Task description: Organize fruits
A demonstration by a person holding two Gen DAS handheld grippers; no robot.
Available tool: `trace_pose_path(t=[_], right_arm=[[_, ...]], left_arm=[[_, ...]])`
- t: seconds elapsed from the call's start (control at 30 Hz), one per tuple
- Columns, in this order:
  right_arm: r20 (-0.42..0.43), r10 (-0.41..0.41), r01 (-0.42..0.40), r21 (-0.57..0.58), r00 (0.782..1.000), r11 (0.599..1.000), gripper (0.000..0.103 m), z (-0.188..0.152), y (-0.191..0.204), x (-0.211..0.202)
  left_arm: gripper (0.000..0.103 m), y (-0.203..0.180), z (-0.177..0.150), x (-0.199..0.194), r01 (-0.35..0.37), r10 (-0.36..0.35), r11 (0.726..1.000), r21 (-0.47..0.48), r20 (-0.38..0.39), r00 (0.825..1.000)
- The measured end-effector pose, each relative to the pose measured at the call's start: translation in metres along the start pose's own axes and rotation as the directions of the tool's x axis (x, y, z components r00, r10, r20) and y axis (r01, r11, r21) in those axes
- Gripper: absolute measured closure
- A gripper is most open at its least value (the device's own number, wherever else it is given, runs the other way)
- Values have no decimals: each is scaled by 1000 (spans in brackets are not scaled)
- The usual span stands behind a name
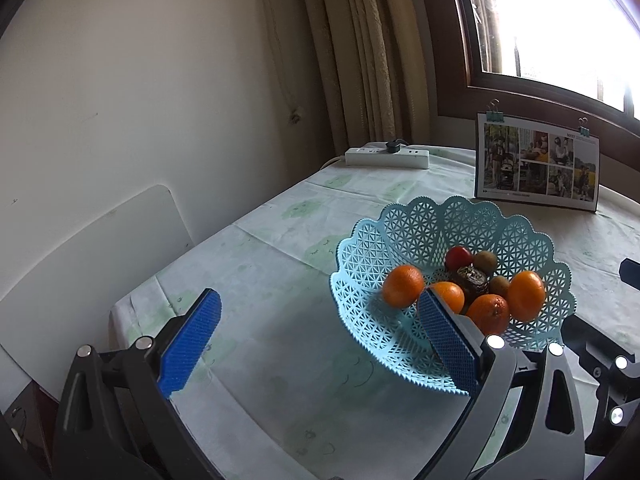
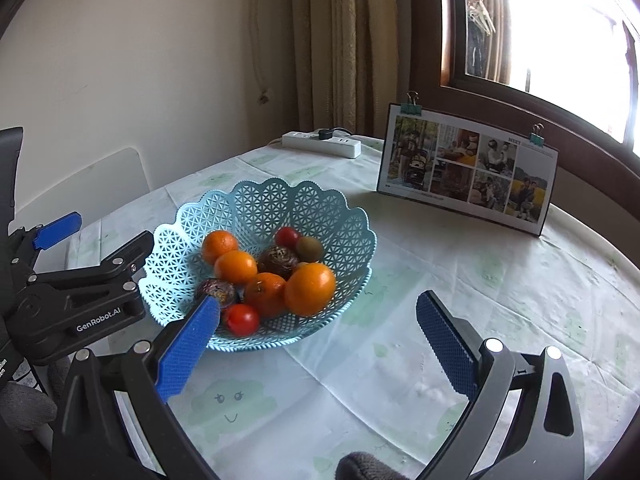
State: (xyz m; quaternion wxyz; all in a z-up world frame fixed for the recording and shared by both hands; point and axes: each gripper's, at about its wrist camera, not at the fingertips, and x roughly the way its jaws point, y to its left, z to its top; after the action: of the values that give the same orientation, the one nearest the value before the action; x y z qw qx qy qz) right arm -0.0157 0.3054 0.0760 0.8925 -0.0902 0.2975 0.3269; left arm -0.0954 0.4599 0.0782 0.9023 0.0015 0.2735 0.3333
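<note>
A light blue lattice basket (image 2: pixel 352 236) sits on the surface (image 2: pixel 460 280), which is covered with a pale cloth. The basket holds four oranges (image 2: pixel 310 289), two small red fruits (image 2: pixel 241 319), kiwis (image 2: pixel 309 249) and two dark rough-skinned fruits (image 2: pixel 278 261). The left tool (image 1: pixel 316 344) hovers spread wide and empty just left of the basket. The right tool (image 2: pixel 318 344) hovers in front of it, also spread wide and empty. Behind stand a clipped photo card (image 2: pixel 466 168) and a white power strip (image 2: pixel 322 143).
</note>
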Motion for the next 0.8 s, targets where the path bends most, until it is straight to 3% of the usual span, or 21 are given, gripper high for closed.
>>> trace_pose_path(t=[0.8], right_arm=[[-21,-3,2,-14,1000,1000,5,0,6,5]], left_arm=[[3,1,0,2,-5,5,1000,5,-9,1000]])
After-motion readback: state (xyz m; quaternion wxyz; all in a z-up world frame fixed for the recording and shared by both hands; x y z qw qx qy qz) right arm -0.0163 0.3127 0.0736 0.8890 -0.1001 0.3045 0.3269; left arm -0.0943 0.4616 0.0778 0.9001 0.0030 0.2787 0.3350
